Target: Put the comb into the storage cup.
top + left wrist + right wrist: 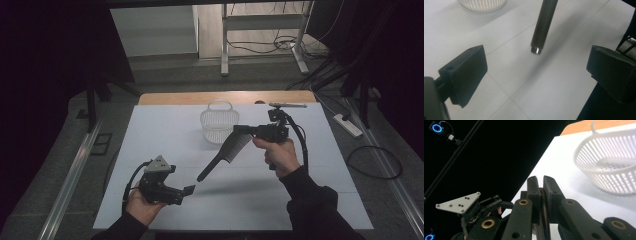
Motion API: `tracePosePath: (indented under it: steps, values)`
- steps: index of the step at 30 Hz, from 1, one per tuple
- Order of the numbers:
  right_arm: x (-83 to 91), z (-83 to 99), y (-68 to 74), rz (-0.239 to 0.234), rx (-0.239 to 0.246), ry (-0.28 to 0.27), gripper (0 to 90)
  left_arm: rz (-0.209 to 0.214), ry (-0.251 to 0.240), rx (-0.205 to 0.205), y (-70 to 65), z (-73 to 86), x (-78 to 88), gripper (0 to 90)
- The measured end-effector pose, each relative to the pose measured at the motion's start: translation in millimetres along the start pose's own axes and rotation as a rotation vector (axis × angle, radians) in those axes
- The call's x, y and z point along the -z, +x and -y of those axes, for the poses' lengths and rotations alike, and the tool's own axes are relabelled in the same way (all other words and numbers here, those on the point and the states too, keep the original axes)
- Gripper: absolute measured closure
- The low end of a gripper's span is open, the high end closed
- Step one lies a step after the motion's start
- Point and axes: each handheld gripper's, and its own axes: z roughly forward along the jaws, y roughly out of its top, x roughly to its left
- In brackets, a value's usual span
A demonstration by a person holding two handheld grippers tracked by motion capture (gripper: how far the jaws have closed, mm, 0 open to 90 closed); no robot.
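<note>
A black comb [227, 150] hangs tilted above the white table, its toothed end pinched in my right gripper [239, 131] and its handle pointing down to the left. In the right gripper view the jaws stand shut on the comb's edge [543, 205]. My left gripper [189, 190] sits low at the front left, open, aimed at the handle tip. In the left gripper view the handle [544, 25] ends just beyond the wide-apart jaws of the left gripper [536, 72], not touching them. A white slotted basket [219, 122] stands upright behind the comb, empty as seen in the right gripper view [609, 165].
The white table surface [300, 200] ends in a wooden strip [225, 97] at the back. A thin grey stick-like object [287, 105] lies at the back right. A power strip [347, 125] and cables lie on the floor to the right.
</note>
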Motion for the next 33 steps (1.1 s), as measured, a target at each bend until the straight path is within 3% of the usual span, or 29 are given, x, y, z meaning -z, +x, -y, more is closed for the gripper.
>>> tracePosePath:
  steps: [14,20,24,33]
  values:
    - [5.5,-19.1,3.3,0.038,0.018,-0.046,84.2,-0.055,-0.040,0.055,16.8,16.7,25.2,0.1]
    - [7.1,-25.8,1.1,0.054,0.016,-0.061,84.2,-0.087,-0.060,0.054,19.7,29.4,36.0,1.5]
    - [8.5,-30.5,-0.1,0.065,0.014,-0.073,84.2,-0.077,-0.065,0.073,23.8,37.2,40.0,1.0]
    - [12.3,-42.1,-0.5,0.085,0.019,-0.095,84.2,-0.102,-0.067,0.063,23.3,48.5,49.8,0.0]
